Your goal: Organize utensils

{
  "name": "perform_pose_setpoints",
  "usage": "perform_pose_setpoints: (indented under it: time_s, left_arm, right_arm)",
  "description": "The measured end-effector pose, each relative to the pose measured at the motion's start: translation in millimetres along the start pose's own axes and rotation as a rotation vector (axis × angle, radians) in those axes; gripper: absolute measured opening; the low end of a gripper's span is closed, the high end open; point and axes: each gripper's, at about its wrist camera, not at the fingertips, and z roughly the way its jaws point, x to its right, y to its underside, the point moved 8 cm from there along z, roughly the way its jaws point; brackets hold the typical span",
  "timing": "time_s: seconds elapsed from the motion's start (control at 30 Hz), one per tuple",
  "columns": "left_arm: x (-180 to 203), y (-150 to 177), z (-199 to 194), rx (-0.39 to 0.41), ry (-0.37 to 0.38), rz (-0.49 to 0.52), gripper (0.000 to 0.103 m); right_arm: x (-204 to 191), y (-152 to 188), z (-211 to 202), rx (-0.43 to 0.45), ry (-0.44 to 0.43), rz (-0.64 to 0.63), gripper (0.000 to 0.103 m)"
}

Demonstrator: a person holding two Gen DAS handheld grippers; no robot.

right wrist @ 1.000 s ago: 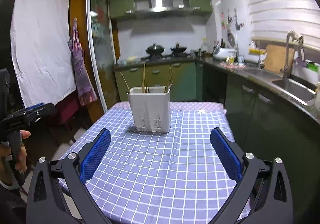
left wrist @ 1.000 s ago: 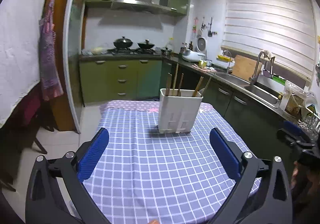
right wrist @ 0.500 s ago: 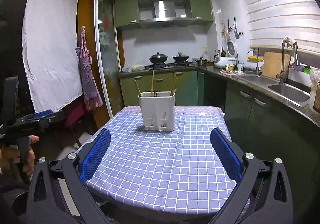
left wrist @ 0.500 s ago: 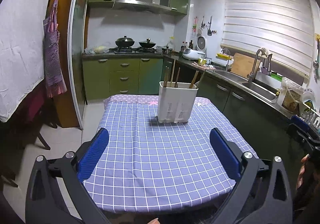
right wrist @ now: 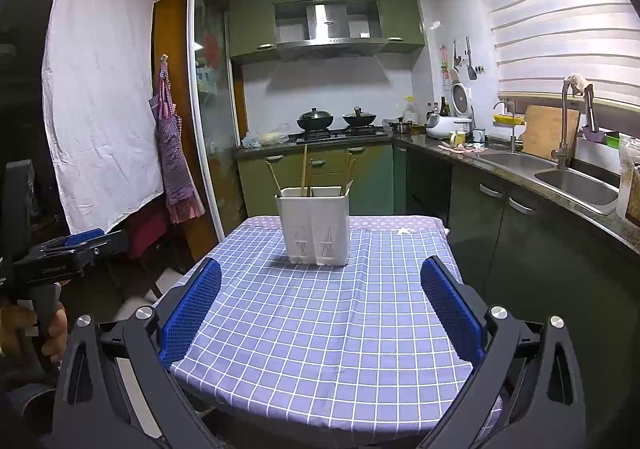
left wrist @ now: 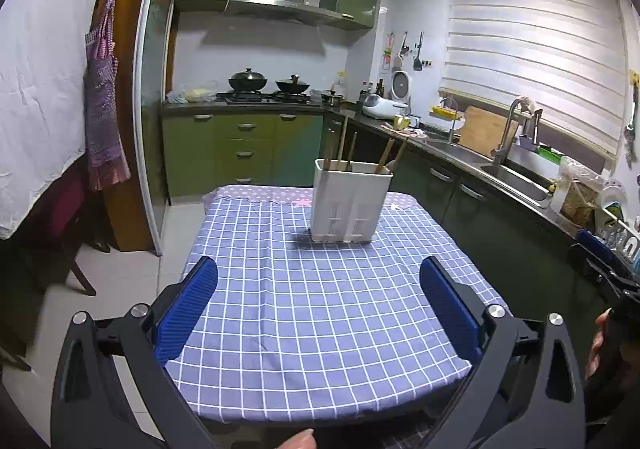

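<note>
While you hold the left gripper (left wrist: 319, 291) back from the near edge of the table (left wrist: 320, 329), its blue pads (left wrist: 187, 309) stand wide apart with nothing between them, so it's released and empty; the white utensil holder (left wrist: 349, 205) sits at the far end of the checked tablecloth (left wrist: 304, 309), well apart from you, with wooden chopsticks (left wrist: 343, 143) and other sticks poking out of it at angles. Risk from this view: if you reach in fast you could knock the light holder over or push it off the far edge, and the leaning sticks could snag on a finger and spill. No writing readable here; the holder front shows only slots. Over in the right wrist view, the right gripper (right wrist: 320, 295) is likewise spread open and carries nothing, hanging off the near table edge with the holder (right wrist: 315, 228) straight ahead near the far end and chopsticks (right wrist: 304, 169) upright or tilted inside. The left gripper (right wrist: 68, 249) shows at the left edge in your hand (right wrist: 48, 333); there is small lettering on its body, too small to read. Risk here: the cloth has folds and overhangs, so dragging a finger on it could pull the holder along; no loose utensils visible on the table, so I judge the sorting looks done or nearly so
</note>
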Motion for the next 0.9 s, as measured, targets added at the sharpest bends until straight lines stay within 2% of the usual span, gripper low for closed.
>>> perform_pose_setpoints:
  time_s: [0.9]
  left_arm:
    - [3.2, 2.8, 2.4, -0.023, 0.008, 0.006, 0.096]
  right_arm:
    - [-0.6, 2.3, 3.0, -0.011, 0.020, -0.012, 0.098]
